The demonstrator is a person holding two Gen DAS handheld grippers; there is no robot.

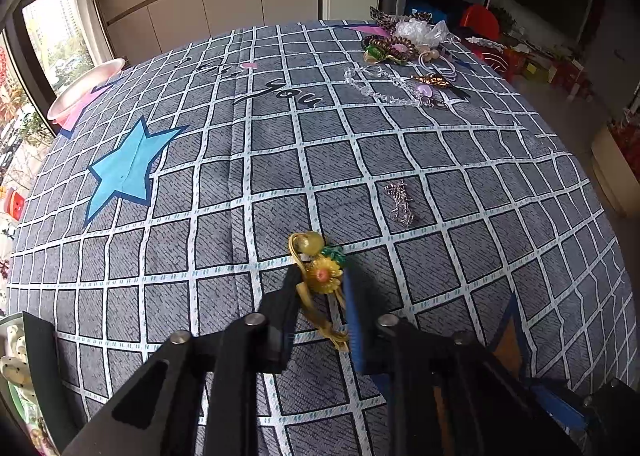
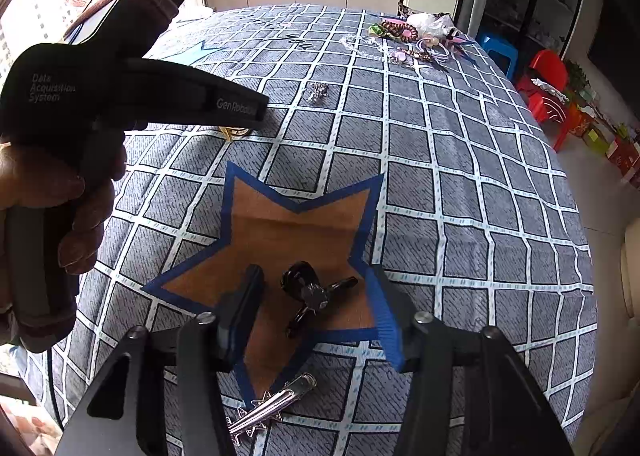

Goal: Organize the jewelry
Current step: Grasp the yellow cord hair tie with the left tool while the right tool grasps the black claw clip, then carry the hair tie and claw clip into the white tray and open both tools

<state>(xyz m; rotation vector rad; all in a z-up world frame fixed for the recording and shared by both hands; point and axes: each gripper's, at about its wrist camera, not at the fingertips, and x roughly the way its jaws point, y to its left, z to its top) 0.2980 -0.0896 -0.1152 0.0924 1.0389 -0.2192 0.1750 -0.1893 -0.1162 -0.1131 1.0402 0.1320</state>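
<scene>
My left gripper [image 1: 320,276] is shut on a yellow flower hair clip [image 1: 322,276] and holds it just over the checked cloth [image 1: 240,184]. A silver chain [image 1: 400,200] lies to its right; it also shows in the right wrist view [image 2: 316,91]. My right gripper [image 2: 316,288] is open above a black hair clip [image 2: 310,294] that lies on the brown star [image 2: 280,240]. A silver star hair clip [image 2: 268,410] lies below the star. A pile of jewelry and hair ties [image 1: 400,52] sits at the table's far right, and also shows in the right wrist view [image 2: 408,40].
A pink bowl [image 1: 84,90] stands at the far left table edge. A blue star [image 1: 128,172] is printed on the cloth. The left gripper's body and the hand [image 2: 60,192] holding it fill the left of the right wrist view. Red and blue stools [image 2: 548,84] stand right of the table.
</scene>
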